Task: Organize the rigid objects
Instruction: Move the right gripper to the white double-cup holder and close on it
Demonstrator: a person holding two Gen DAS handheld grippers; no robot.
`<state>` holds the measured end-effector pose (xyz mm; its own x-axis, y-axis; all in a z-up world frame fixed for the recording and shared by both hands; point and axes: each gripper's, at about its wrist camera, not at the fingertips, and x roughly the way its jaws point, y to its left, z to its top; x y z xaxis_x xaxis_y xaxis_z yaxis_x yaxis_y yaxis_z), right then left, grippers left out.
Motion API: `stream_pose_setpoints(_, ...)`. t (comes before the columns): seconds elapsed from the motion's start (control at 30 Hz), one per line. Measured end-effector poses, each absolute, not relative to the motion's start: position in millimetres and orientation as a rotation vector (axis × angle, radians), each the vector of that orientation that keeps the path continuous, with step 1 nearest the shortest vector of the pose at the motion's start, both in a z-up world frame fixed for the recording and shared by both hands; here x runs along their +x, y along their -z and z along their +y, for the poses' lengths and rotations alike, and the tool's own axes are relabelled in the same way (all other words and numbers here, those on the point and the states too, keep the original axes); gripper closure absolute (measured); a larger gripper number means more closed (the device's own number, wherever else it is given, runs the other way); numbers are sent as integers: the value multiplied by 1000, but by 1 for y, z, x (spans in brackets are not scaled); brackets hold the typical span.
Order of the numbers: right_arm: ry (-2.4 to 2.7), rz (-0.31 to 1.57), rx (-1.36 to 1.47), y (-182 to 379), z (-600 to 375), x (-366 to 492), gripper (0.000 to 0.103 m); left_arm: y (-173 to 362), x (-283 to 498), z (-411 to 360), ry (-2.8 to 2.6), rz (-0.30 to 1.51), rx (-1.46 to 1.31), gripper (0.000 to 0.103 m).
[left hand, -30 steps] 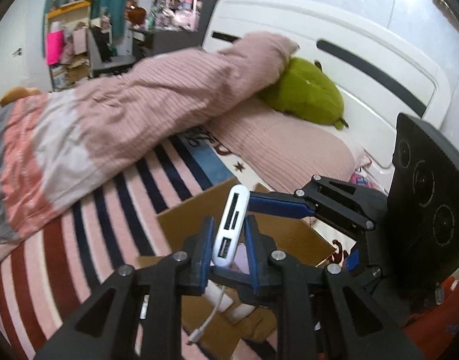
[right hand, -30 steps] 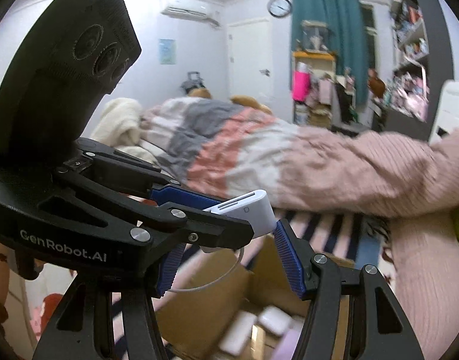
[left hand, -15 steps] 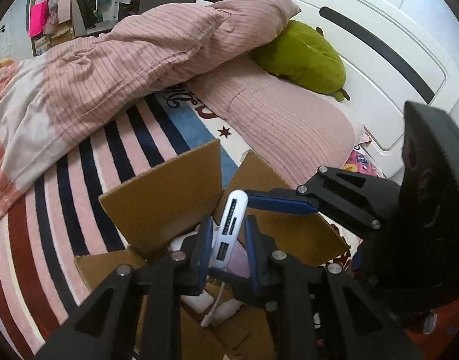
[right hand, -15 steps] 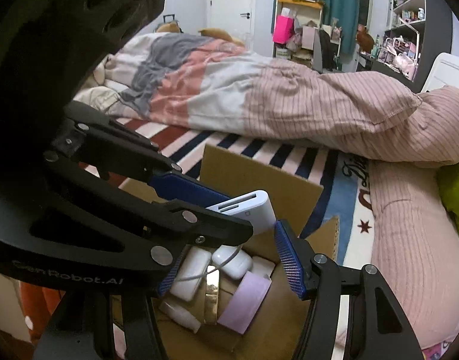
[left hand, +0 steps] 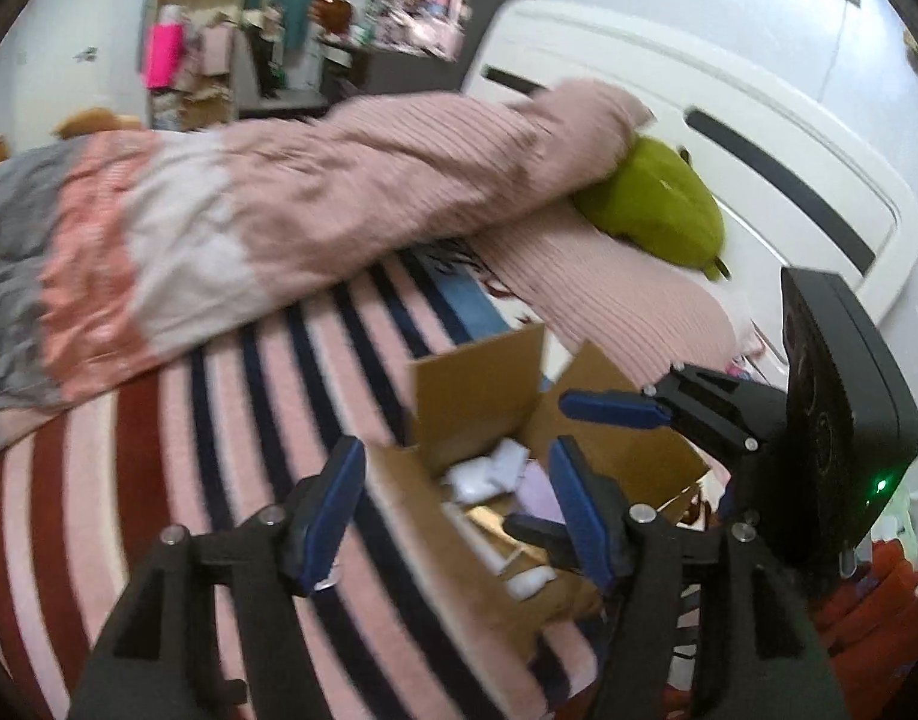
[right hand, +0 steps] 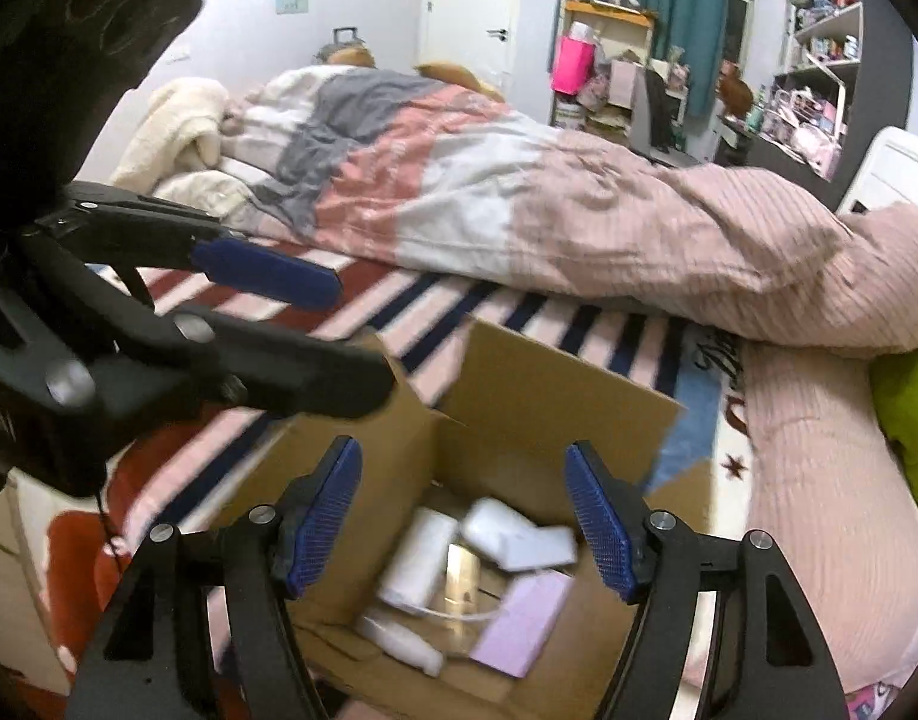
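Observation:
An open cardboard box [right hand: 519,384] sits on the striped bed. Inside lie several white gadgets, among them a white card-reader hub [right hand: 519,537], a white rectangular device [right hand: 420,561], and a lilac box [right hand: 522,624]. My right gripper [right hand: 465,516] is open and empty, just above the box. My left gripper [left hand: 453,510] is open and empty, at the box's [left hand: 477,396] near left edge; it also shows in the right wrist view [right hand: 267,276]. The right gripper appears in the left wrist view [left hand: 615,411].
A pink, white and grey duvet [left hand: 219,228] lies across the bed behind the box. A green plush [left hand: 657,210] rests against the white headboard [left hand: 759,138]. A ribbed pink pillow [right hand: 819,480] lies right of the box. Shelves stand along the far wall.
My left gripper has opened and let go of the white card-reader hub, which now lies in the box. Both grippers have pulled back a little from the box.

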<state>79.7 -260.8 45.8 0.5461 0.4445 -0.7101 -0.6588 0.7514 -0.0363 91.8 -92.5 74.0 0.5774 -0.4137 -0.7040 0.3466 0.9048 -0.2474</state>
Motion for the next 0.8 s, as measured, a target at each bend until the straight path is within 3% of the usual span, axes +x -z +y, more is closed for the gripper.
stream_pose_setpoints(0.13,-787,730,-279,-51,-222,66,35,-76,63,-37,296,796,-86,36)
stream_pose_setpoints(0.37,-931,772,-279,-33,-133,45,36,-47,24,45,96,770,-100,36)
stream_pose_setpoints(0.8,-692,936,-302,86,-93,69,35,44,13,110,53,813,-210,33)
